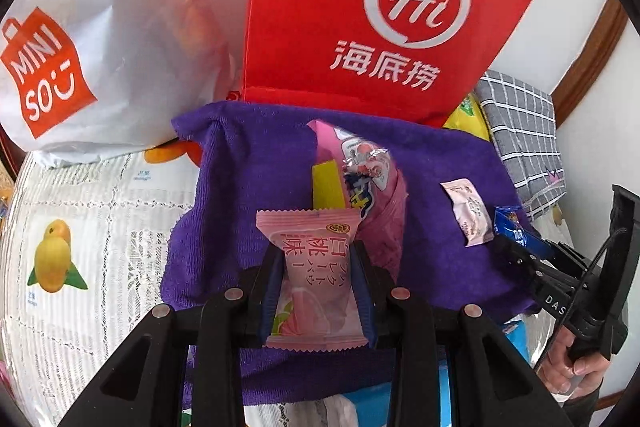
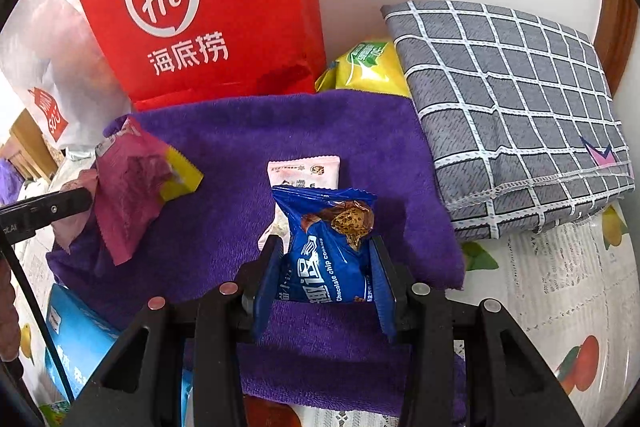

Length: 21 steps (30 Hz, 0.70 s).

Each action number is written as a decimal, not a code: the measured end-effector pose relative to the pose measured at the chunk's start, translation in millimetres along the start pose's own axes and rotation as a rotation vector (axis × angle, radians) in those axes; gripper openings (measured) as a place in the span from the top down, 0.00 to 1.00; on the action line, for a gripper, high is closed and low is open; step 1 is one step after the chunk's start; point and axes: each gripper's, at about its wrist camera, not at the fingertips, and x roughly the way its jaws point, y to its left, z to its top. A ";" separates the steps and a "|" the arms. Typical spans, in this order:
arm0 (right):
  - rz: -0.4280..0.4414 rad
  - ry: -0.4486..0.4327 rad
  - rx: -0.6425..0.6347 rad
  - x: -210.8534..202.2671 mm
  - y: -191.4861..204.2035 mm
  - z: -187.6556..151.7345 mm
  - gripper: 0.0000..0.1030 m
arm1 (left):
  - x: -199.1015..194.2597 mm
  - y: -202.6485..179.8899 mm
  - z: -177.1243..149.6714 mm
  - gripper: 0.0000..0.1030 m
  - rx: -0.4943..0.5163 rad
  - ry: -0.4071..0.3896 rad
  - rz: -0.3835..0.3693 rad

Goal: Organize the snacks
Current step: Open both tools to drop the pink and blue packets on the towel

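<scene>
My left gripper (image 1: 318, 267) is shut on a pink peach-flavour snack packet (image 1: 314, 279), held just above the purple towel (image 1: 248, 179). Beyond it on the towel lies a larger pink snack bag with a yellow end (image 1: 360, 167). A small pale pink packet (image 1: 468, 211) rests to the right. My right gripper (image 2: 324, 267) is shut on a blue chocolate chip cookie packet (image 2: 328, 247), low over the purple towel (image 2: 280, 131), with the pale pink packet (image 2: 304, 171) right behind it. From the left wrist view the right gripper (image 1: 516, 243) shows at the right edge with the blue packet (image 1: 516, 231).
A red paper bag (image 1: 360, 7) and a white shopping bag (image 1: 100, 47) stand behind the towel. A folded grey checked cloth (image 2: 512, 99) lies at the right, with a yellow snack bag (image 2: 368, 71) beside it. A blue box (image 2: 76, 339) sits at the near left on the fruit-print tablecloth (image 1: 80, 227).
</scene>
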 end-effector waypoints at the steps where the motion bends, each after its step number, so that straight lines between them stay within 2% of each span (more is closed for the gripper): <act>1: 0.001 0.003 0.000 1.4 0.1 -0.1 0.58 | 2.5 2.7 -0.1 0.69 -0.011 0.007 -0.003; 7: 0.003 0.030 0.006 11.9 -0.7 -0.3 0.58 | 13.9 2.8 -2.9 0.69 0.009 0.040 0.034; 15: 0.011 0.037 -0.003 7.7 1.1 -0.3 0.52 | 19.1 5.9 -5.4 0.67 -0.018 0.083 0.007; 18: 0.004 0.030 0.003 -4.5 1.3 -2.6 0.45 | 14.2 7.3 -6.9 0.60 -0.026 0.093 0.012; 19: 0.008 0.026 0.010 -9.3 1.1 -2.8 0.43 | 10.5 7.1 -7.8 0.50 -0.028 0.092 0.014; 20: 0.011 0.022 0.017 -13.9 1.0 -3.3 0.41 | 5.2 8.9 -9.9 0.46 -0.026 0.085 0.013; 21: 0.014 0.014 0.024 -20.7 1.2 -4.0 0.40 | 1.0 8.4 -10.8 0.46 -0.022 0.078 0.012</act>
